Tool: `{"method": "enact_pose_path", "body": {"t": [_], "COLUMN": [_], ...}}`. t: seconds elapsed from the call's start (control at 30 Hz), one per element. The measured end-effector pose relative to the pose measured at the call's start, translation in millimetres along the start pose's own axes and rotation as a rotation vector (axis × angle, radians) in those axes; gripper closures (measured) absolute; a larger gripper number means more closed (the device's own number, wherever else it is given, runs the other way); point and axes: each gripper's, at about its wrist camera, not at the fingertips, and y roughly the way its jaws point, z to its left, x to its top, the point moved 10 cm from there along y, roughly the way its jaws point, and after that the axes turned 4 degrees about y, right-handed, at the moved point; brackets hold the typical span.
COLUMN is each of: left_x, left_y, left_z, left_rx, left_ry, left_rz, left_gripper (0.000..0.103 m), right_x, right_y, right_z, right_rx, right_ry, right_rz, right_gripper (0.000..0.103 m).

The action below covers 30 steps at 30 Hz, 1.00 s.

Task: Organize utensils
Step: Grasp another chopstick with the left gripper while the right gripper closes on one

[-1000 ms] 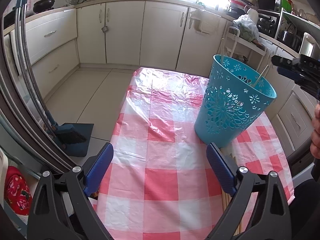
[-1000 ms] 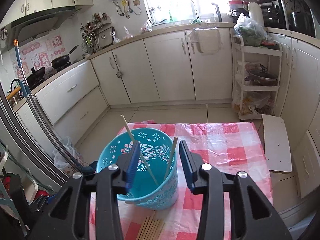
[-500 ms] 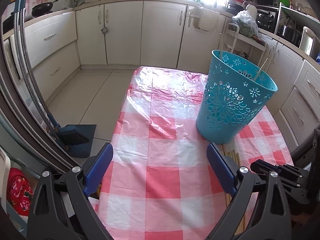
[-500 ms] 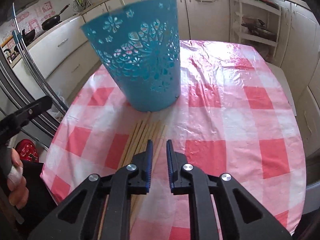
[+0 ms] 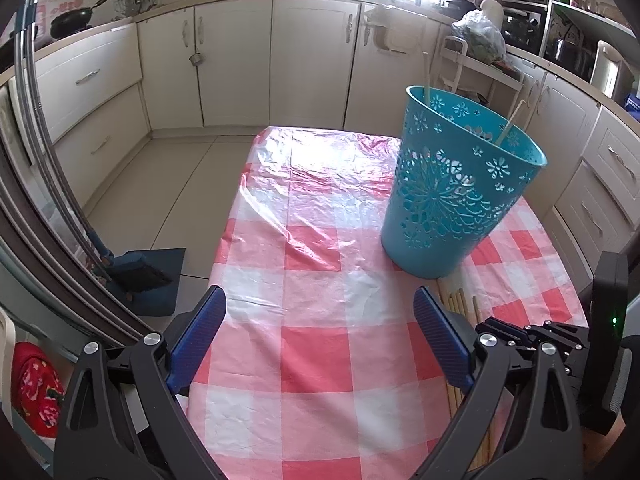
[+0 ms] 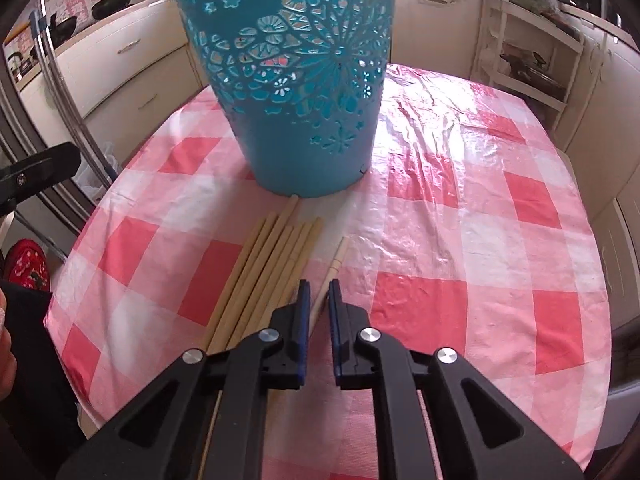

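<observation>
Right wrist — one basket (image 6: 296,92), nine chopsticks (image 6: 260,276)

Basket (image 6: 296,92): teal, cut-out flower pattern. Surface (image 6: 460,240) cover: red, pink, white check, glossy. Chopsticks (image 6: 264,276): pale wood. Gripper (image 6: 319,304) pads blue, frame black. Cabinets (image 5: 312,60): cream. Dustpan (image 5: 148,276): dark blue.
</observation>
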Motion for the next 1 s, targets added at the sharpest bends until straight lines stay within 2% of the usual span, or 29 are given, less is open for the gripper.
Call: {"method": "enact_pose_path", "body": {"t": [0.1,0.2,0.3,0.4,0.6,0.87,1.0], "left_x": [-11,-22,-31,-42,-48,-48,-52], "left_y": [8,18,31,48,64,74,77], "left_z": [-20,-40,-56,-63,-72,-74,-68], "left_rx": [-0.059,-0.079,-0.059,-0.057,-0.029,0.039,0.048], "left_ry": [0.050,0.099,0.137,0.117,0.108,0.125,0.106], "left_rz": [0.056,0.108,0.153,0.207,0.239,0.256,0.279], "left_gripper": [0.012,0.012,0.012,0.012,0.012,0.012,0.012], "right_x": [-3,-5,-5,-4,-4,-4,-4], "right_y": [-5,-8,-8,-7,-8,-9,-8], "right_z": [-9,-23,-31,-31,-33,-34,-33], "right_rx": [-0.003,0.027,0.071,0.090,0.135,0.148,0.148], "right_ry": [-0.056,-0.029,0.029,0.044,0.074,0.081,0.080], "right_rz": [0.019,0.025,0.014,0.011,0.011,0.013,0.012], "right_gripper": [0.097,0.097,0.097,0.097,0.097,0.097,0.097]}}
